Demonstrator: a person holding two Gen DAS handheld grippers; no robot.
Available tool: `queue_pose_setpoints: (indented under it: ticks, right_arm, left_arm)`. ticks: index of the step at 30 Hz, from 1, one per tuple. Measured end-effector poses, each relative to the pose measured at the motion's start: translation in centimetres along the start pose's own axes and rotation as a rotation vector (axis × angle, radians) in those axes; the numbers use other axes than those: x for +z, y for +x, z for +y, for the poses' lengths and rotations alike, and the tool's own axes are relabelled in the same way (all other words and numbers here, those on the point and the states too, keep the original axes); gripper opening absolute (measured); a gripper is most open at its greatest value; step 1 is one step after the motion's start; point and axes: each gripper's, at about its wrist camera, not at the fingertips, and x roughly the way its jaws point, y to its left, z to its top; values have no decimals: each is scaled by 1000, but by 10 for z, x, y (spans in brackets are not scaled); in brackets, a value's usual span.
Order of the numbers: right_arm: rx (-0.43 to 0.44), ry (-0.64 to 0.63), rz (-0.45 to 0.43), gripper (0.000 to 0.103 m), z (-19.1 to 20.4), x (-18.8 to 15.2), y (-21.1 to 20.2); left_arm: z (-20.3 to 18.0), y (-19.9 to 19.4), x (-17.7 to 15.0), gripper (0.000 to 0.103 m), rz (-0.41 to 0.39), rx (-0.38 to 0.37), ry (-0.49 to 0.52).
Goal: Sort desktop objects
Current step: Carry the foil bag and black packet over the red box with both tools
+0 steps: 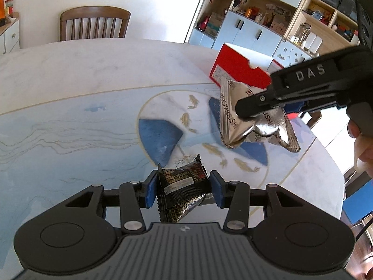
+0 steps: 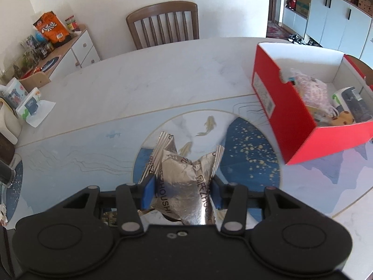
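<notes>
Snacks fill both tools at this moment. Starting at the left, the left gripper (image 1: 183, 190) has its blue pads pressed on a small black packet (image 1: 184, 186), held up off the table (image 1: 70, 121) with its crimped ends poking out front and back. It sits slightly skewed between the pads, though the hold looks firm.

Moving right, the right gripper (image 2: 181, 192) is closed narrow on a crumpled silver packet (image 2: 186, 179), also clear of the tabletop. From the left camera this packet hangs at about two o'clock, in front of the red box (image 2: 296, 121). From the right camera the box lies at about two o'clock, near but apart from the packet, open at the top and already holding a pinkish bag (image 2: 314, 93) and a few other items (too jumbled to name surely).

The step in hand looks like carrying both packets to the box. To do it well, the silver packet should probably go first, since it is nearer: lift it above the near red wall, bring it over a free spot inside, then spread the pads only once it is past the rim. The foil is slippery and puffy, so a steady squeeze matters. The black packet can follow by the same path, keeping the two tools from crossing.
</notes>
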Motion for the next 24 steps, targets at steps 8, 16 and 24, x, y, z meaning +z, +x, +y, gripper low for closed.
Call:
queue_pose_setpoints:
  ticks: [8,16,24]
  right_arm:
    - [34,-1,-27,47,-34,0,-27]
    - [57,-25,-59,47,-80,9,-52]
    - [88,-42,-99,47,-136,21,-72]
  left_arm:
    - [-34,-5,22,45,-26,-30,4]
    - [-84,3,48,45,-62,-48,12]
    - [-137,21,78,45,-96,-54,32]
